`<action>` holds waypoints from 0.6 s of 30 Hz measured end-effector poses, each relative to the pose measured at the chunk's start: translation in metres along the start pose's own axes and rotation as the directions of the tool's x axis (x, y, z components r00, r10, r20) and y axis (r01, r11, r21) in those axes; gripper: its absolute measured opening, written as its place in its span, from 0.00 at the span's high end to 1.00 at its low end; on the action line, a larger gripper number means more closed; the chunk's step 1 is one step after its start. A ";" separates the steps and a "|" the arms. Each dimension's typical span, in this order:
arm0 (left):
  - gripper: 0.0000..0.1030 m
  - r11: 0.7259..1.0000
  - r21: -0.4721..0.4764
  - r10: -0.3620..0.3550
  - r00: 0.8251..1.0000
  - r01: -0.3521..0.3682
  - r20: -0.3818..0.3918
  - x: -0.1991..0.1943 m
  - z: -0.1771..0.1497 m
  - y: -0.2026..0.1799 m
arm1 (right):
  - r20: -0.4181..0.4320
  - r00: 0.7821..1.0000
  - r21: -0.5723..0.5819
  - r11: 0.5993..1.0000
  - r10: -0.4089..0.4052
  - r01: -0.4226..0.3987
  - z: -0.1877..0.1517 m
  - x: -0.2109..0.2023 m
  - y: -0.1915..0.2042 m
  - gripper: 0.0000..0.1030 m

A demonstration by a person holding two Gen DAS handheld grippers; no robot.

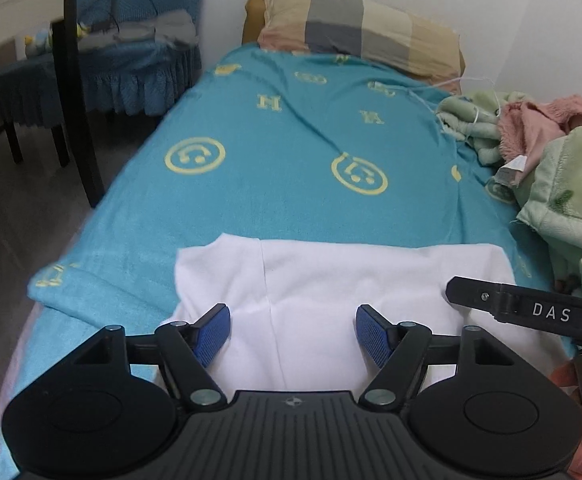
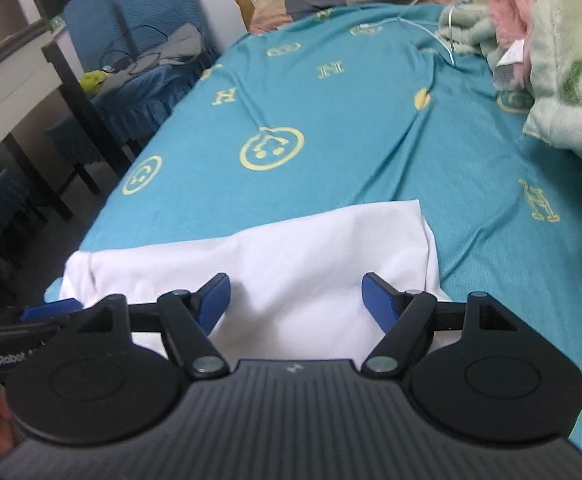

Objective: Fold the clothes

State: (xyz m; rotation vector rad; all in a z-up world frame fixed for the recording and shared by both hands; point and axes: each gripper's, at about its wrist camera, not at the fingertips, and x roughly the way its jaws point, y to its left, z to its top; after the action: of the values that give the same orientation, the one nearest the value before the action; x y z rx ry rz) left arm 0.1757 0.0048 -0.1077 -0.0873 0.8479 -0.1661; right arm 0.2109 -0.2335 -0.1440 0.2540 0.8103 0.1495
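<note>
- Left tool [image 1: 293, 330] spread wide, holding nothing, above the white garment [image 1: 331, 280].
- Right tool [image 2: 295, 300] likewise wide and empty.
- The garment lies flat on the bed's near end, on the teal sheet [image 1: 275, 152].
- Plaid pillow [image 1: 363, 28] farthest.

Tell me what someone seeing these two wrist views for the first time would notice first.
First, the white garment spread flat at the near end of the bed, with both sets of blue-padded tongs, left and right, open just above it. Next, the bright teal sheet with yellow smiley faces and H letters covering the bed. Then the heap of green and pink fleece along its right side and the checked pillow at the far end.
</note>
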 end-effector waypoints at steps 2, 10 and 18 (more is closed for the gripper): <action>0.30 1.000 0.002 -0.003 1.000 0.003 0.026 -0.015 -0.003 -0.002 | 0.004 1.000 0.020 1.000 0.005 -0.005 -0.001 -0.011 0.000 0.27; 0.29 0.998 0.051 0.047 0.999 -0.048 0.010 -0.060 -0.040 -0.018 | -0.015 0.996 -0.011 0.996 -0.088 0.088 -0.033 -0.068 0.004 0.28; 0.27 0.995 0.076 0.066 0.997 -0.062 -0.050 -0.054 -0.059 -0.018 | -0.120 0.986 -0.055 0.993 -0.115 0.109 -0.058 -0.066 0.004 0.28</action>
State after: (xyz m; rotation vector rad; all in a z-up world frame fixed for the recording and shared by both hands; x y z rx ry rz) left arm 0.0943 -0.0042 -0.1039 0.0138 0.8952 -0.1398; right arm 0.1228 -0.2354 -0.1354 0.1545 0.9401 0.0791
